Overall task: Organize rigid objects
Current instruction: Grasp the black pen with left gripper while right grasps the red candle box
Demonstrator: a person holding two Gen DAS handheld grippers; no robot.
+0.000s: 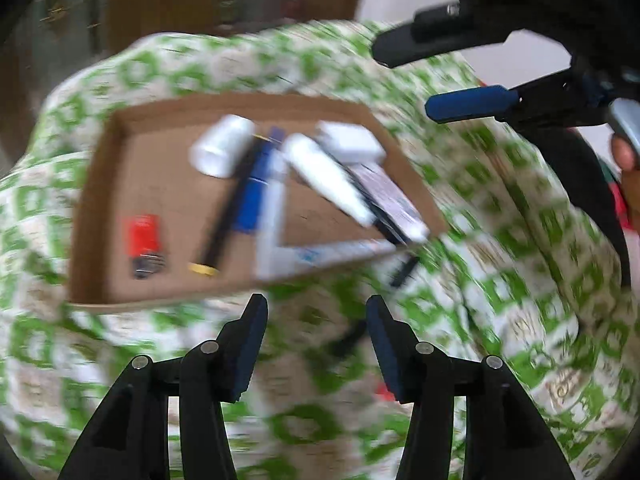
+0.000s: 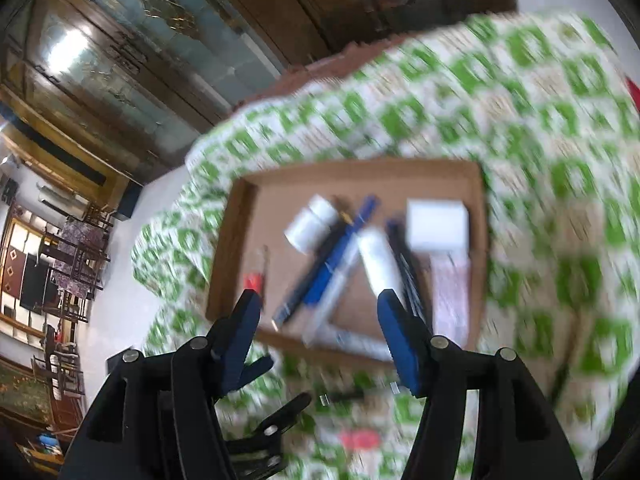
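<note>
Both black hand-held grippers, left (image 1: 316,304) and right (image 2: 318,300), hover with blue-padded jaws parted and empty. Just beyond their tips, a shallow brown cardboard tray (image 1: 96,184) holds blurred pens, white tubes and a red lighter (image 1: 143,236) on green-patterned cloth (image 1: 500,208).

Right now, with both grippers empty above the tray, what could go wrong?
1. The long tube and black pen stick out past the tray's near corner; a nudge might tip them onto the cloth.
2. Tray items overlap, so another drop could roll off the pile.
3. The grippers are close; they could collide.
</note>
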